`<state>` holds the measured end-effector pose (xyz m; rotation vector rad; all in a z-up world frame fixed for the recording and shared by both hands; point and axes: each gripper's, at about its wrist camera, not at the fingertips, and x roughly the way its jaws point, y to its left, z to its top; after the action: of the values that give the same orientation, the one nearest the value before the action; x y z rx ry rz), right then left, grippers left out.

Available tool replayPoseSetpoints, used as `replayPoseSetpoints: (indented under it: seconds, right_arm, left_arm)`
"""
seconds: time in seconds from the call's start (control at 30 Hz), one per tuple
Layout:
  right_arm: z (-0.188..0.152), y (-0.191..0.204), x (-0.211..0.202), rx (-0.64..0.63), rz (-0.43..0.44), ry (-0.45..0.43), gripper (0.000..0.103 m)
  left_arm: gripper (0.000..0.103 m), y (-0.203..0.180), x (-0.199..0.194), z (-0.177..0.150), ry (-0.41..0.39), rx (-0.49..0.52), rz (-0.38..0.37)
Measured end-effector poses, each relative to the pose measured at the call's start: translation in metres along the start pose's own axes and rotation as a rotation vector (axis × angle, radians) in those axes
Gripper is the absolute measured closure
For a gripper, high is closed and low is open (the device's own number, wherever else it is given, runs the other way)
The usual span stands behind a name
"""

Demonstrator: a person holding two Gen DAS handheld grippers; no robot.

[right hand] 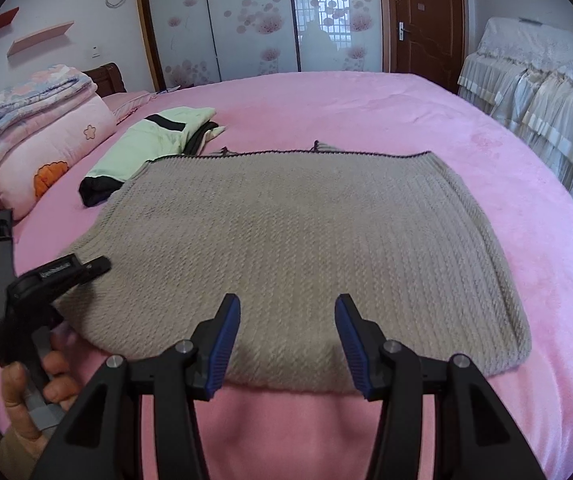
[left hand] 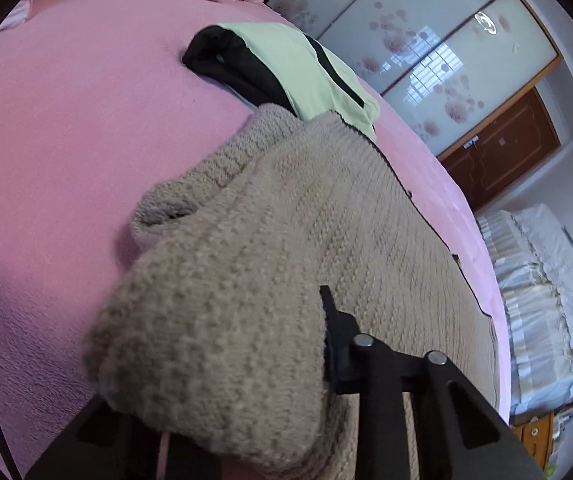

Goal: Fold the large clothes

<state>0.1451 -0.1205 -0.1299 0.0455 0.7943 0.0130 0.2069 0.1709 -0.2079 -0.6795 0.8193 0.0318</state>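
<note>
A beige knitted sweater point(right hand: 294, 240) lies flat on the pink bed point(right hand: 406, 112), folded to a rough rectangle. In the left wrist view a thick fold of the sweater point(left hand: 214, 320) bulges between the jaws of my left gripper point(left hand: 270, 320) and hides its left finger; the gripper is shut on that fold. The right wrist view shows the left gripper point(right hand: 94, 266), held by a hand point(right hand: 26, 384), at the sweater's left edge. My right gripper point(right hand: 286, 344) stands open over the sweater's near edge, and nothing sits between its blue pads point(right hand: 224, 344).
A folded pale green and black garment point(right hand: 146, 144) lies just beyond the sweater's far left corner. A pink pillow and a folded quilt point(right hand: 46, 136) sit at the bed's left. Sliding wardrobe doors point(right hand: 254, 20), a brown door point(right hand: 426, 20) and cloth-covered furniture point(right hand: 546, 92) stand behind and right.
</note>
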Motion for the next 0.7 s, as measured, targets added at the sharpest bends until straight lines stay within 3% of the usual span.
replayPoseSetpoints:
  seconds: [0.07, 0.23, 0.27, 0.33, 0.37, 0.5, 0.63, 0.7]
  right_arm:
    - [0.011, 0.007, 0.01, -0.039, -0.03, -0.019, 0.056]
    - [0.033, 0.025, 0.049, -0.087, -0.014, -0.01, 0.08]
    - [0.033, 0.027, 0.061, -0.093, -0.003, 0.023, 0.082]
    - [0.022, 0.028, 0.102, -0.081, 0.037, 0.177, 0.086]
    - [0.015, 0.028, 0.112, -0.084, 0.044, 0.182, 0.086]
    - [0.012, 0.025, 0.108, -0.088, 0.07, 0.16, 0.085]
    - [0.02, -0.018, 0.089, 0.075, 0.227, 0.2, 0.087]
    - [0.021, -0.045, 0.07, 0.133, 0.213, 0.163, 0.087]
  left_arm:
    - [0.085, -0.013, -0.008, -0.001, -0.03, 0.027, 0.029]
    - [0.087, -0.057, -0.042, 0.001, -0.15, 0.14, 0.02]
    - [0.088, -0.069, -0.05, 0.002, -0.175, 0.163, 0.004]
    - [0.088, -0.087, -0.06, 0.003, -0.203, 0.206, -0.012]
    - [0.088, -0.096, -0.062, 0.002, -0.198, 0.227, -0.036]
    - [0.088, -0.146, -0.069, -0.007, -0.239, 0.332, -0.069]
    - [0.091, -0.204, -0.081, -0.024, -0.255, 0.441, -0.141]
    - [0.091, -0.231, -0.082, -0.032, -0.24, 0.484, -0.169]
